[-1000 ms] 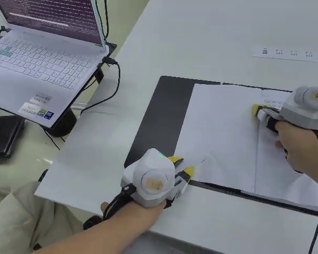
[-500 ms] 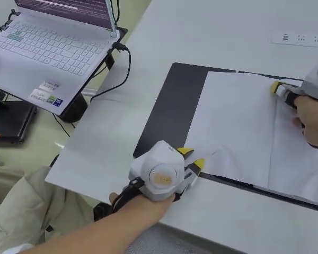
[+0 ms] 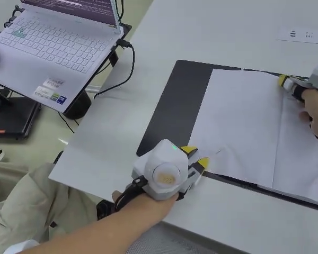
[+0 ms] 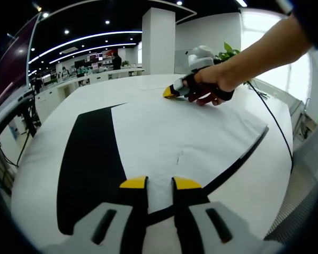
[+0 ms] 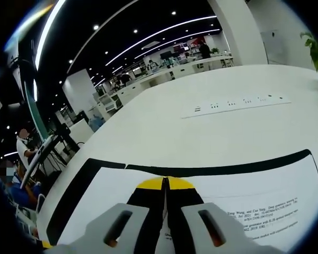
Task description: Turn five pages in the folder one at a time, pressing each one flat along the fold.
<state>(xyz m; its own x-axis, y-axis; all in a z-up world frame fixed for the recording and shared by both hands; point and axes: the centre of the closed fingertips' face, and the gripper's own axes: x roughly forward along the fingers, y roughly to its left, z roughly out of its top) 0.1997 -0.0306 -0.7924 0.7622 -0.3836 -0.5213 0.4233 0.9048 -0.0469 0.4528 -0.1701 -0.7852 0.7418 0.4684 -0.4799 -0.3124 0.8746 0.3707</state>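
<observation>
On the white table (image 3: pixel 238 32) the black folder (image 3: pixel 172 114) lies open, with a white page (image 3: pixel 238 121) spread flat across it. My left gripper (image 3: pixel 196 157) sits at the folder's near edge, jaws parted by a narrow gap over the page's edge, grasping nothing. My right gripper (image 3: pixel 284 80) is at the fold near the far edge, jaws clenched together, empty.

An open-plan office: a long white table (image 3: pixel 212 32) carries a laptop (image 3: pixel 53 47) on a stand and a socket strip (image 5: pixel 236 106) set into its top. Behind it run more rows of desks (image 5: pixel 164 74) with people at them, under a dark ceiling with light strips (image 4: pixel 95 39) and spotlights, a square white pillar (image 4: pixel 158 39), a potted plant (image 4: pixel 229 53) and bright windows (image 4: pixel 265 47)
</observation>
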